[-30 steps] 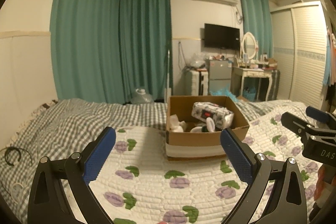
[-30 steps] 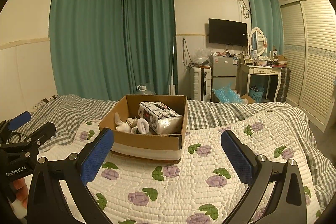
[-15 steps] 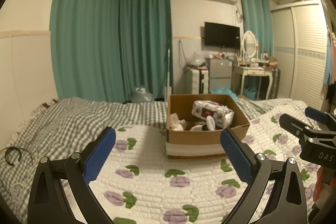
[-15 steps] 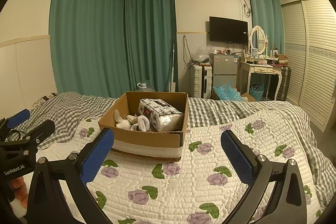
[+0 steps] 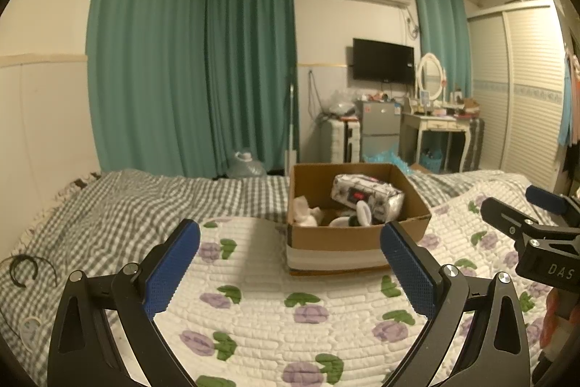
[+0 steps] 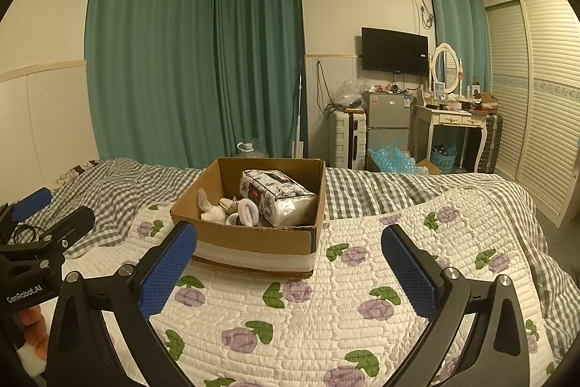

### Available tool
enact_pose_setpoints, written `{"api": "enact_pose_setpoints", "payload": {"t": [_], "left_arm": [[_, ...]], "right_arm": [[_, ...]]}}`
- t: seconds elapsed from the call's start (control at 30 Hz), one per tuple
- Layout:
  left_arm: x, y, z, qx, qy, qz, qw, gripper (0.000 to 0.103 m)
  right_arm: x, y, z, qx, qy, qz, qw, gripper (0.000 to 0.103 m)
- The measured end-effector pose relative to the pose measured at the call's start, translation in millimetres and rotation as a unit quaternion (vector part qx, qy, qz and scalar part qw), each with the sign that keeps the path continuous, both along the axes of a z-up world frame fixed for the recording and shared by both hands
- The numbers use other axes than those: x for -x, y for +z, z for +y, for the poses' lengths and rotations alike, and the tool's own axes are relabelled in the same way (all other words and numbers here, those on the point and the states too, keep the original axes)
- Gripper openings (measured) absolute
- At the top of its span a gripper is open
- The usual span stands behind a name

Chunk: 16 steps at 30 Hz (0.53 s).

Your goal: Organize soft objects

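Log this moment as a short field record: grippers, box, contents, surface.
left gripper: open, empty, held above the quilt
right gripper: open, empty, held above the quilt
cardboard box: open-topped, resting on the quilt, ahead of both grippers
tissue pack: inside box, tilted
white socks: inside box, beside the pack
floral quilt: covers the bed

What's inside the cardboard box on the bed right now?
The cardboard box holds a patterned plastic-wrapped pack leaning toward its right side, and rolled white socks with other small white soft pieces on the left. The box floor and anything under the pack are hidden.
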State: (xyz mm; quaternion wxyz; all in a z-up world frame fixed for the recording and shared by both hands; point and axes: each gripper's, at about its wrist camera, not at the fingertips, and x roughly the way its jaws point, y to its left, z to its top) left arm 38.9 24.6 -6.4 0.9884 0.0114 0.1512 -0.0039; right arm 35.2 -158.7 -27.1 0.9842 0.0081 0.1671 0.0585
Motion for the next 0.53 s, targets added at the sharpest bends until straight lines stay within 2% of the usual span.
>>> {"api": "enact_pose_setpoints", "payload": {"t": [0.53], "left_arm": [[0.8, 2.2, 1.0, 0.0, 0.002, 0.002, 1.0, 0.102]], "right_arm": [[-4.3, -3.6, 2.7, 0.0, 0.001, 0.006, 1.0, 0.102]]}}
